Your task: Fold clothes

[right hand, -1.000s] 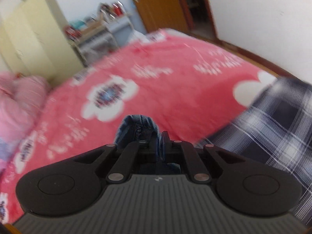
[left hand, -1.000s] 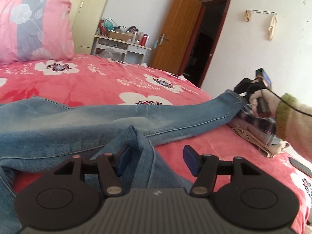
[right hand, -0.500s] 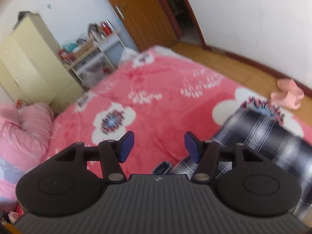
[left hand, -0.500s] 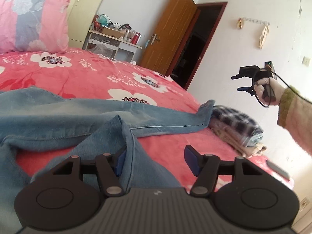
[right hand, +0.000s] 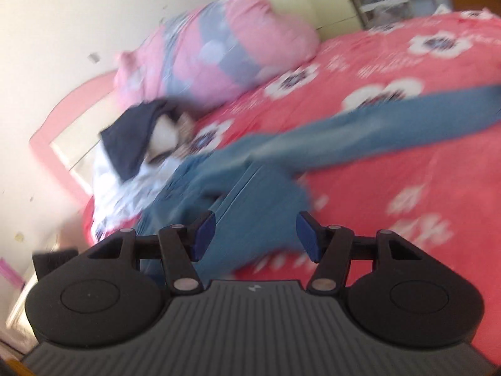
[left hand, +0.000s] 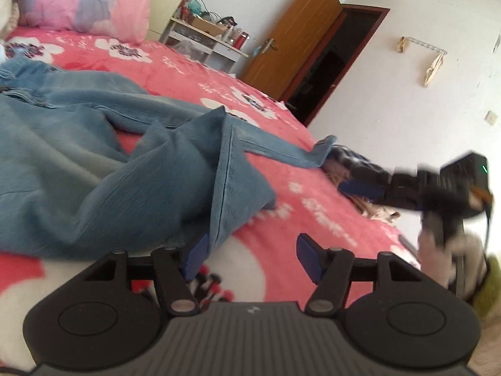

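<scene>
Blue jeans (left hand: 94, 163) lie spread on the red flowered bed (left hand: 313, 219). One leg runs right, its hem resting on a plaid pile. The other leg is bunched near me, and its hem lies beside the left pad of my left gripper (left hand: 252, 255), which is open; the pads do not press on it. In the left wrist view my right gripper (left hand: 357, 178) comes in blurred from the right, held by a gloved hand (left hand: 438, 228). The right wrist view is blurred: my right gripper (right hand: 255, 238) is open above the bunched jeans (right hand: 250, 194).
A pink pillow (left hand: 87, 0) sits at the bed's head. Folded plaid clothes (left hand: 353, 159) lie at the bed's right edge. A heap of dark and white clothes (right hand: 134, 138) lies near the headboard. A desk (left hand: 206, 40) and an open door (left hand: 294, 40) stand behind.
My right gripper let go of the jeans hem, opened, lifted off, and swung round from the plaid pile toward the bunched leg. My left gripper shifted sideways, and the fabric now lies beside its left pad.
</scene>
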A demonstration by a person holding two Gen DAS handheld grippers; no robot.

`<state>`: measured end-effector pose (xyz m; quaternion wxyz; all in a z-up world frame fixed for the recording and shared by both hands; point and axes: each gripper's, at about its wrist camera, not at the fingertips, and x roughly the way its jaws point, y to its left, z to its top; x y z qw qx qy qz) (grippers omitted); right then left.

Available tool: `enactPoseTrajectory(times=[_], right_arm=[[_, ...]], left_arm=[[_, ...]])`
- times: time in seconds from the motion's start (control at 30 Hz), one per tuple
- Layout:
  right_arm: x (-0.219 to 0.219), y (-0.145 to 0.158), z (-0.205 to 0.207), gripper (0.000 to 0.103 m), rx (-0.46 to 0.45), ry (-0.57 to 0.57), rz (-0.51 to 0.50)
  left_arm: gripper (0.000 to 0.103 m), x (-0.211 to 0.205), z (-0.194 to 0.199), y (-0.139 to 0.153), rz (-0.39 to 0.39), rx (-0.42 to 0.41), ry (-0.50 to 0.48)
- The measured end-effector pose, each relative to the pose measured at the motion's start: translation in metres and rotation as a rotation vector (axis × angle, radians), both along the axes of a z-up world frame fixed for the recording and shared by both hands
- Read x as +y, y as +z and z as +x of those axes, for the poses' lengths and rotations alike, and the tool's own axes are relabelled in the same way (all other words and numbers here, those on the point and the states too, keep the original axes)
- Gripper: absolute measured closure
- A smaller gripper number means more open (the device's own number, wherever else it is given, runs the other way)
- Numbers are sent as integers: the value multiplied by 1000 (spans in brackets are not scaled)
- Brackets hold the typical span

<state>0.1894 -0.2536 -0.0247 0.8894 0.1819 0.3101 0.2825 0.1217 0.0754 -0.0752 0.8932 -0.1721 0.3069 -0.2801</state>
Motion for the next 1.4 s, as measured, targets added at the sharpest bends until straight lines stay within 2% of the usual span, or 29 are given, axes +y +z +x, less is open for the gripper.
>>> enactPoseTrajectory(times=[0.07, 0.13, 0.2, 0.23, 0.27, 0.3, 0.33, 0.37, 0.47, 0.53, 0.63, 0.67, 0.77, 0.9, 1.0, 1.07, 1.13, 1.17, 1.27, 1.4], right_arm=[[22, -20, -14, 46, 9, 2, 9], [26, -35, -24, 46, 62, -59, 76], [22, -48, -40, 46, 117, -130, 165], [17, -53, -50, 46, 131, -168, 202], [11, -59, -61, 46, 144, -207, 240], [6, -64, -71, 46, 156, -244, 271], [2, -69, -79, 46, 161, -274, 283], [-3, -71, -87, 46, 165, -298, 285], [-18, -79, -108, 46, 155, -359, 259], [-32, -84, -121, 46, 133, -395, 256], [-55, -92, -130, 46, 120, -441, 302], [-62, -96, -132, 46, 118, -456, 318], [-81, -105, -137, 46, 114, -493, 366], [-108, -111, -150, 46, 90, -551, 403], [-131, -117, -162, 46, 69, -608, 435], [-146, -122, -170, 46, 56, -645, 456], [-157, -126, -177, 46, 49, -676, 473], [-162, -127, -179, 46, 46, -687, 481], [-171, -129, -185, 46, 31, -713, 486], [-181, -126, -187, 46, 16, -728, 459]], left_arm=[[43, -5, 1, 1, 40, -34, 21], [45, -13, 4, 3, 81, -67, 25], [52, -26, 11, 1, 139, -81, 14], [64, -34, 14, -1, 194, -71, 14], [83, -42, 17, -4, 250, -60, 14], [95, -49, 21, -7, 301, -44, 14], [99, -53, 23, -8, 324, -25, 15], [100, -55, 26, -7, 320, 1, 13], [100, -43, 38, 11, 58, 132, -26], [100, -35, 55, 27, -200, 235, -68], [100, -48, 81, 54, -479, 309, -126], [100, -54, 89, 62, -559, 328, -145], [100, -94, 107, 84, -674, 343, -209], [100, -162, 113, 84, -685, 374, -276], [97, -212, 120, 58, -613, 428, -299], [80, -238, 126, 34, -560, 461, -305], [69, -259, 133, 10, -517, 502, -306], [64, -264, 135, 1, -509, 523, -298], [60, -270, 139, -11, -498, 532, -288], [58, -238, 120, 16, -456, 411, -319]])
